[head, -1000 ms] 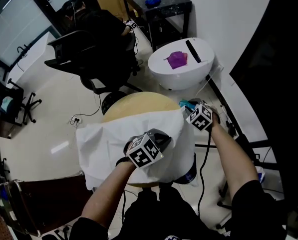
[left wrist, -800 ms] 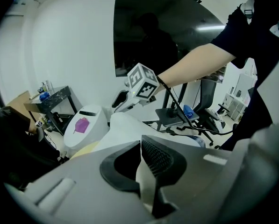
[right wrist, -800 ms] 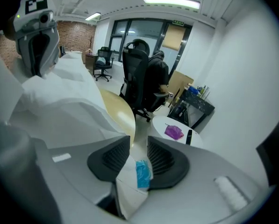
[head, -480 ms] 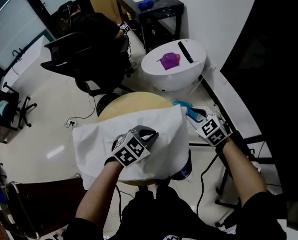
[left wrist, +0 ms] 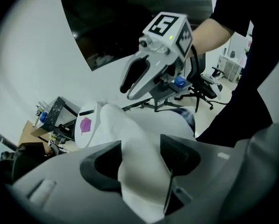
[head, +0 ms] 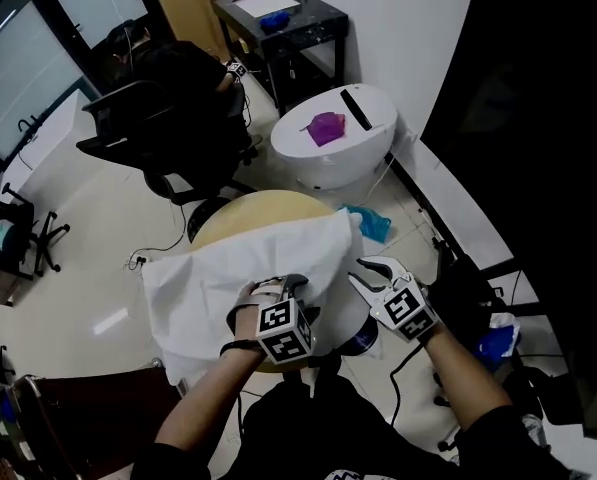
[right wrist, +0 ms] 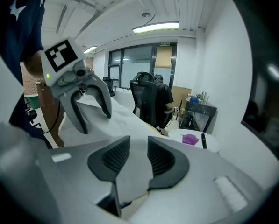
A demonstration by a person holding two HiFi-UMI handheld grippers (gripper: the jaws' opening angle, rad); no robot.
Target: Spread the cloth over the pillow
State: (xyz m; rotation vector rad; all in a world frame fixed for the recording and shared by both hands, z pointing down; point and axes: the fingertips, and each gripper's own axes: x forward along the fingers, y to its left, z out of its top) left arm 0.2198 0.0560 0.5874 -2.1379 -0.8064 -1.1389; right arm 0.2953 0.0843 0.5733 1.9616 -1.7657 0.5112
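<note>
Draping the pillow (head: 253,211), the cloth (head: 203,288) rises in a fold between the left gripper's (head: 281,284) fingers, just opened wide; the right gripper (head: 376,271), beside the pillow, has just opened too, empty.

White cloth (head: 218,283) draped, rumpled, over near part of round tan pillow (head: 253,211), far edge bare

The person wears a dark top with short sleeves (head: 503,443). Each hand has a grey plastic tool: the left gripper (head: 280,286) and the right gripper (head: 378,271). Each one has two curved grey jaws with black ribbed pads (right wrist: 116,157), a cube (head: 283,330) with black and white squares, and a small green light (left wrist: 171,38). A thin black cable (right wrist: 60,118) comes off the left one.
</note>
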